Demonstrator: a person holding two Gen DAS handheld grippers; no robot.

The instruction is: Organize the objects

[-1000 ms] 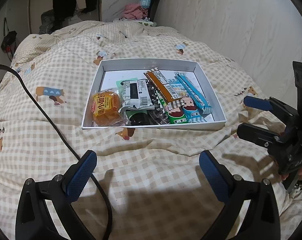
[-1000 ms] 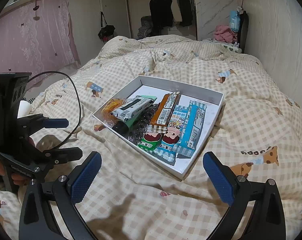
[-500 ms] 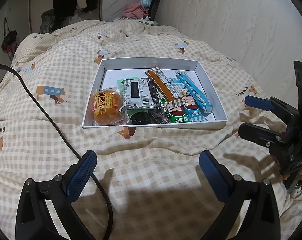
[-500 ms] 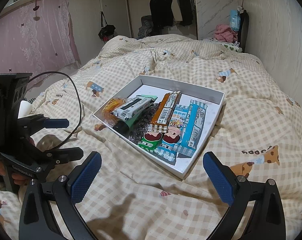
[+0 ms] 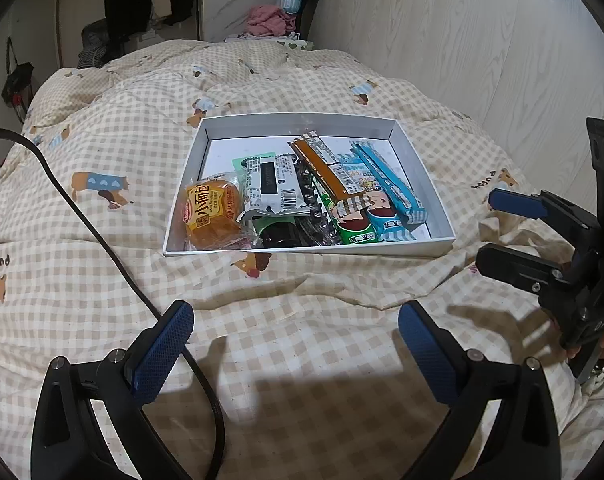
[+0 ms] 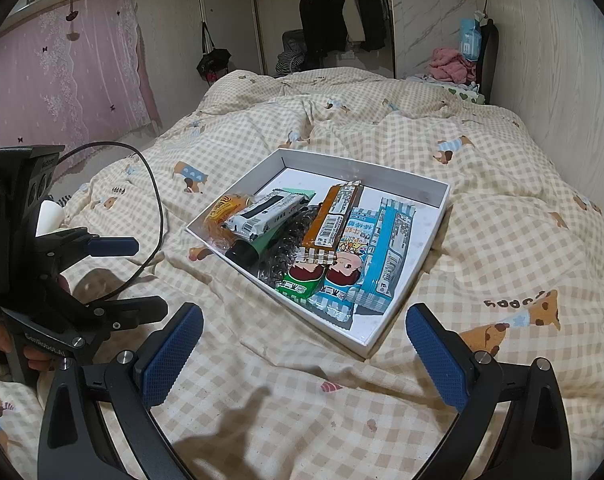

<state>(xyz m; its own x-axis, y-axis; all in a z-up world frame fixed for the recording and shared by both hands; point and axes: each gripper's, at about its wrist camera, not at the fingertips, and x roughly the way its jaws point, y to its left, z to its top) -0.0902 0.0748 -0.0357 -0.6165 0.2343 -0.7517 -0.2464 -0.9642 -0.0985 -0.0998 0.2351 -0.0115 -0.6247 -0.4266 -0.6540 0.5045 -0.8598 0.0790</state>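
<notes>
A white shallow box (image 5: 298,121) lies on the checked quilt, also in the right wrist view (image 6: 397,316). It holds an orange bun packet (image 5: 212,214), a white-black wrapper (image 5: 274,190), a brown bar (image 5: 325,168), green (image 5: 349,228) and blue (image 5: 389,184) snack packs and a black cylinder (image 5: 280,234). My left gripper (image 5: 296,346) is open and empty, over the quilt in front of the box. My right gripper (image 6: 303,346) is open and empty, near the box's corner; it also shows at the right of the left wrist view (image 5: 497,228).
A black cable (image 5: 82,216) runs across the quilt at the left. A wood-panel wall (image 5: 481,40) borders the bed on the right. Clothes hang on a rack (image 6: 341,20) beyond the bed's far end. A pink curtain (image 6: 62,80) is at the left.
Both grippers stayed open and empty. The view drifted very slightly; the box sits a touch higher in the left wrist view.
</notes>
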